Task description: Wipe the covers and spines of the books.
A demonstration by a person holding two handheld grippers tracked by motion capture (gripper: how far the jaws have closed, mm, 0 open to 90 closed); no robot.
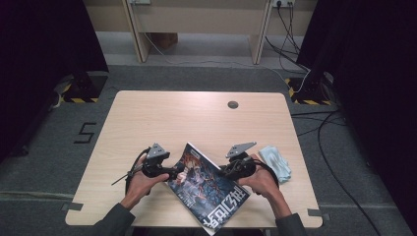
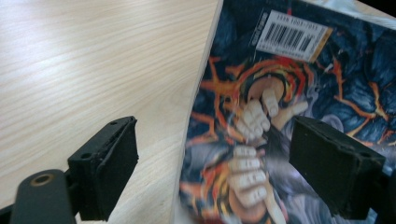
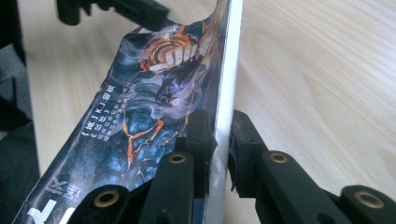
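We keep our right gripper [image 3: 220,140] pinched on the book [image 1: 209,187], lifted near the table's [image 1: 147,118] front edge, while our left gripper [image 2: 212,163] gapes wide and empty; close its 2 jaws squarely over the cover edge.

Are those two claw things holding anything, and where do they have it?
The right gripper pinches the book by its page edge. The left gripper is open astride the opposite edge, holding nothing.
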